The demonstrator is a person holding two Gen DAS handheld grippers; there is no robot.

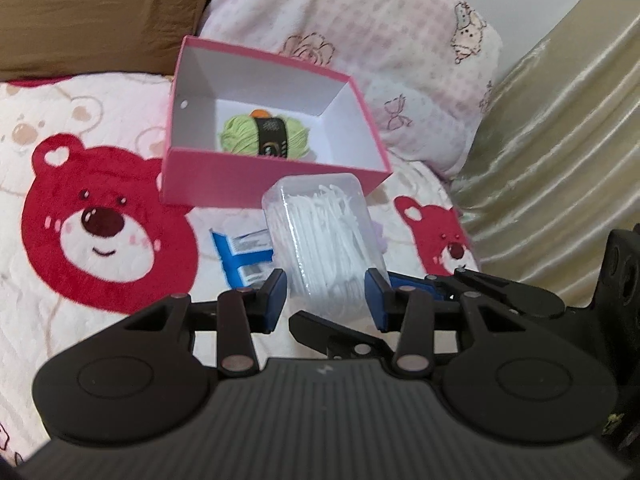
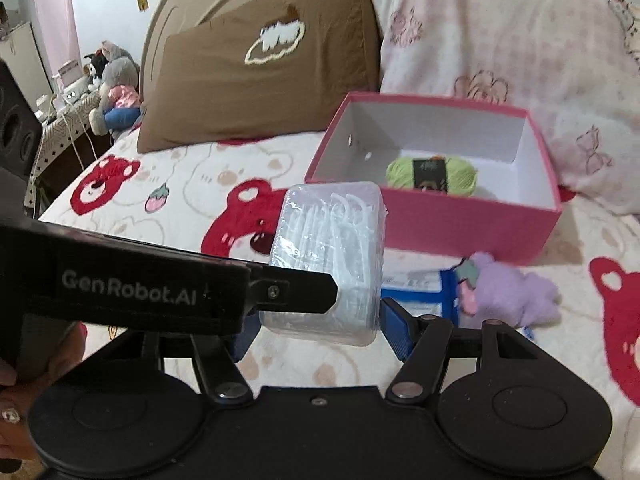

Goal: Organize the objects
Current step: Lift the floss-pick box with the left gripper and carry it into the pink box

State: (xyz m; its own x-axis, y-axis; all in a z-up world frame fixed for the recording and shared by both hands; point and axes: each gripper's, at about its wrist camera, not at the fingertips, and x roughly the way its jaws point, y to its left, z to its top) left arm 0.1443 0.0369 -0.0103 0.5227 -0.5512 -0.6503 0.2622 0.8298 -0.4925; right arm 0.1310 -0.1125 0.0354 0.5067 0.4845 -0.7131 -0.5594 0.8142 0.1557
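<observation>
Nearest to me, the left hand-held gripper [image 1: 326, 294] is clamped on a clear plastic box of floss picks [image 1: 326, 232], one blue pad on each side of the box's lower end. The box is raised off the bed and tilts away from me. In the right wrist view the same box [image 2: 332, 256] sits between the blue pads of the right hand-held gripper [image 2: 320, 332], whose jaws stand spread wider than the box; its left pad is partly hidden behind the left unit, so I cannot tell whether either pad touches the box. The left unit crosses that view from the left edge, one black finger lying over the box's side.

Below and just beyond the box, a blue and white packet [image 1: 240, 252] lies flat on the bear-print bedspread [image 1: 100, 240]. Beside it, to the right, lies a small purple plush toy [image 2: 516, 292].

Farther on, an open pink cardboard box [image 1: 208, 182] rests on the bedspread. Inside it lies one light green yarn skein [image 1: 240, 132] with a black label band.

Behind the pink box, a brown pillow [image 2: 240, 80] and a pale pink printed pillow [image 2: 520, 40] lean against the headboard.
</observation>
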